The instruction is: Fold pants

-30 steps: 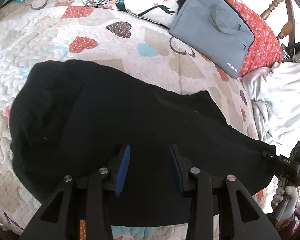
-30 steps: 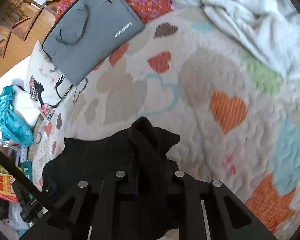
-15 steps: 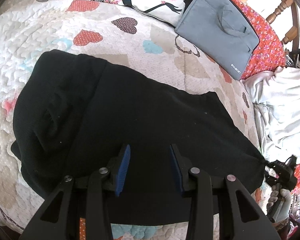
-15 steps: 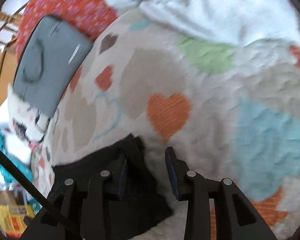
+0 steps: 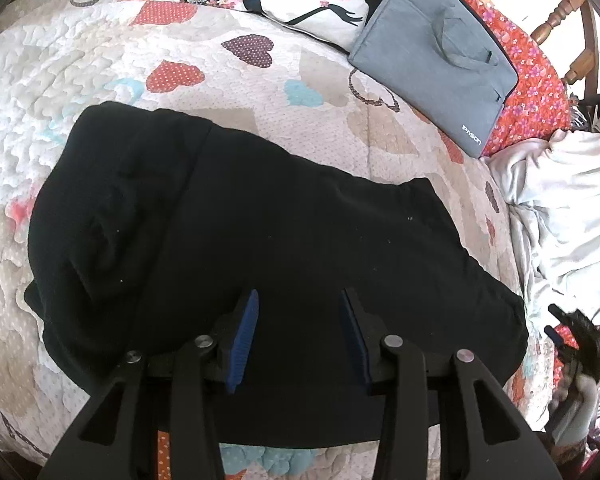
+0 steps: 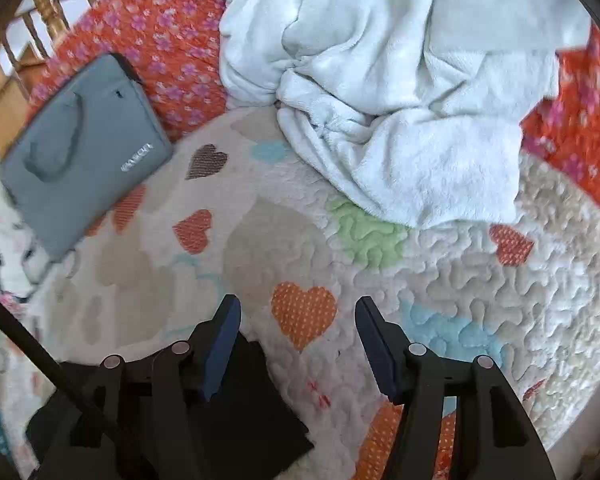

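Left wrist view: the left gripper [image 5: 296, 336] hangs with its blue-padded fingers [image 5: 242, 340] spread apart, nothing between them, directly over the near part of the black fabric pants [image 5: 260, 232]. The pants lie flat as a broad dark shape on the cream quilted bedspread with coloured hearts [image 5: 228, 80], bunched and creased at their left end. Beyond the pants, a grey rectangular laptop bag with a handle [image 5: 436, 52] rests against an orange floral cushion [image 5: 536, 92]. To the right of the pants, the right gripper [image 5: 580, 340] shows small and blurred at the quilt's edge.

Right wrist view: the right gripper [image 6: 298, 344] has its jaws wide apart, empty, over an orange heart on the bedspread [image 6: 480, 280]. A corner of the pants [image 6: 252, 408] lies just beside and beneath its left finger [image 6: 220, 352], outside the gap. Beyond the pants, a rumpled white fleece blanket [image 6: 400, 80] lies heaped.
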Available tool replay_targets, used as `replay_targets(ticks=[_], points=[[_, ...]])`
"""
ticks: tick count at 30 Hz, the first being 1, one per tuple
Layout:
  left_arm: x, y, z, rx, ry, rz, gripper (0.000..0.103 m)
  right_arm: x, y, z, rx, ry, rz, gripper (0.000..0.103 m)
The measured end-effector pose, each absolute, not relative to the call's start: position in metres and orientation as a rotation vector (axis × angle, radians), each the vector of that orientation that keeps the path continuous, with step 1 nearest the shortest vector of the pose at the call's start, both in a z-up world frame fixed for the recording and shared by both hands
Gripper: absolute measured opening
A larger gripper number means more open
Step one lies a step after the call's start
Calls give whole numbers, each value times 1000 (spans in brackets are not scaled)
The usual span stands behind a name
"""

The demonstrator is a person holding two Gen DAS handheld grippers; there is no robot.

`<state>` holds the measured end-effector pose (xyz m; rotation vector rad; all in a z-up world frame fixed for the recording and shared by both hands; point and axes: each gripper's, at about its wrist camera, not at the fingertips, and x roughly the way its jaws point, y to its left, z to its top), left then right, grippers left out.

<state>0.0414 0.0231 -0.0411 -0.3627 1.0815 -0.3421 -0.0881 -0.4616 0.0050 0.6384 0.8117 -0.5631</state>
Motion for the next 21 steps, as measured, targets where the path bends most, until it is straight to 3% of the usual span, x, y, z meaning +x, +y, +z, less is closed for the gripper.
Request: replay_targets(ticks=[4, 5, 6, 7, 13, 15, 18, 20, 21], points=[[41, 23, -40, -349, 1075, -342, 43, -92, -451, -18, 671, 909, -460, 65], [40, 24, -40, -346, 1073, -343, 43, -93, -449, -28, 681, 931, -441, 57], [39, 24, -40, -339, 1070, -342, 43, -93, -447, -35, 691, 953, -413, 43], [39, 24, -40, -335, 1070, -340, 43, -93, -444, -45, 710, 997, -379, 8], [37, 26, -39, -335, 1087, -334, 43, -116, -449, -61, 691, 1093, -519, 0], [36, 28, -38, -345, 1090, -336, 43, -122, -451, -49, 660, 1087, -613, 4], [35, 29, -39, -356, 1091, -340, 43, -120, -436, -7, 595, 930, -613, 17], [35, 30, -40, -358, 1095, -339, 43, -104, -416, 11, 603, 859, -485, 49], [35, 30, -40, -360, 1095, -337, 43, -92, -407, 12, 619, 852, -405, 51]])
